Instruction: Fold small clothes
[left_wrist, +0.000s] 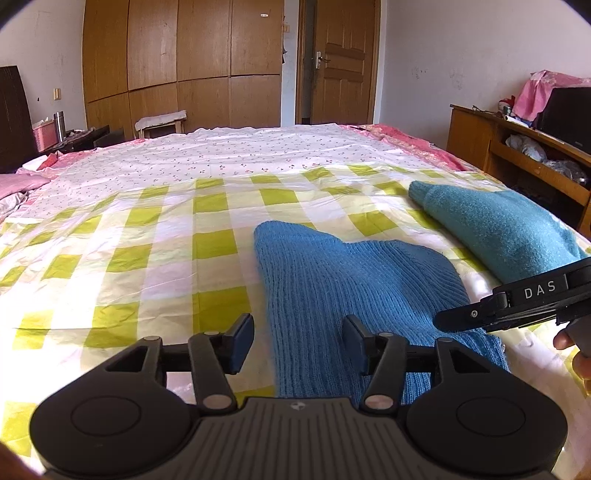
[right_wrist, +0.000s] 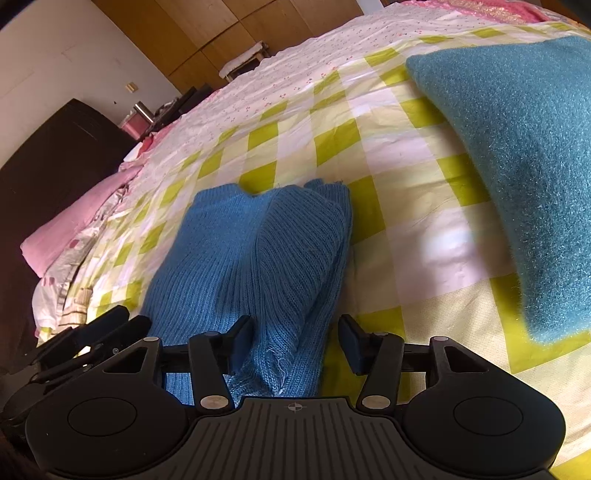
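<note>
Bed (left_wrist: 110, 229): wide, takes up most of both views. Top layer is a sheet w/ yellow-green and white checks (left_wrist: 155, 258), lightly creased, covering the near half. Beyond it, toward the wardrobe end, a white sheet w/ small floral print (left_wrist: 221, 155). Pink bedding (left_wrist: 402, 138) shows along the far right edge; a pink pillow (right_wrist: 74, 221) lies at the left edge.

Lying directly on the checked sheet:
- blue ribbed knit garment (left_wrist: 351, 280), folded, near edge, approx. centre-right;
- teal fuzzy knit garment (left_wrist: 495, 232), folded flat, to its right, apart from it.
</note>
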